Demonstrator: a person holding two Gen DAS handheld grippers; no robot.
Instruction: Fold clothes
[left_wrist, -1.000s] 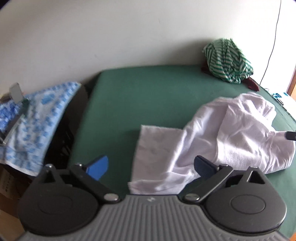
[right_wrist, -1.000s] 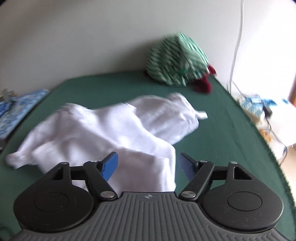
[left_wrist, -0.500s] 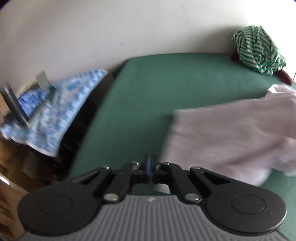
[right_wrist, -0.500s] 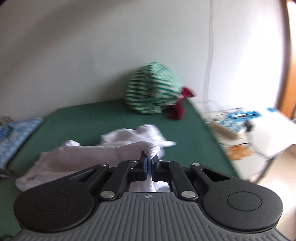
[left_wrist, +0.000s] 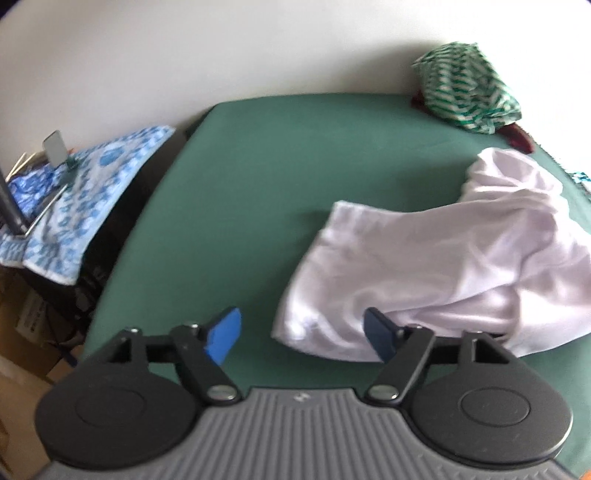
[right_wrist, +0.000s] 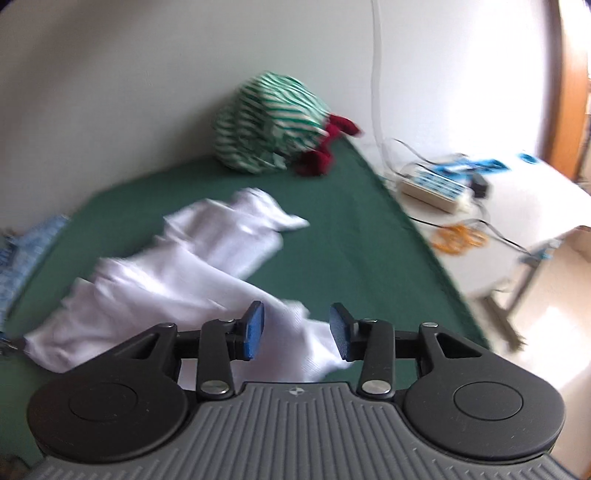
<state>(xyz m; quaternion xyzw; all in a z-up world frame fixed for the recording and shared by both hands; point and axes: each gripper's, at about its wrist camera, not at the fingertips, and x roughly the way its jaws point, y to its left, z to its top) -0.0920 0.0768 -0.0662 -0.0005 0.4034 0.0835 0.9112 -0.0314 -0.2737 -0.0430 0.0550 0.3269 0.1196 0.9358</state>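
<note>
A white garment (left_wrist: 436, 266) lies crumpled on the green table (left_wrist: 258, 177). It also shows in the right wrist view (right_wrist: 177, 280). My left gripper (left_wrist: 301, 336) is open and empty, just in front of the garment's near left corner. My right gripper (right_wrist: 297, 330) is open and empty, above the garment's near right end. A green-and-white striped garment (left_wrist: 469, 96) sits bundled at the table's far corner against the wall, also in the right wrist view (right_wrist: 269, 118), with a dark red cloth (right_wrist: 325, 147) beside it.
A blue patterned cloth (left_wrist: 81, 199) covers a stand left of the table. A white side table (right_wrist: 480, 206) with a power strip (right_wrist: 432, 186), cables and an orange coil stands right of the green table. The wall runs behind.
Both grippers were shut on the white garment half a second ago and have opened, letting it drop onto the table. The garment now lies lower and more spread out.
</note>
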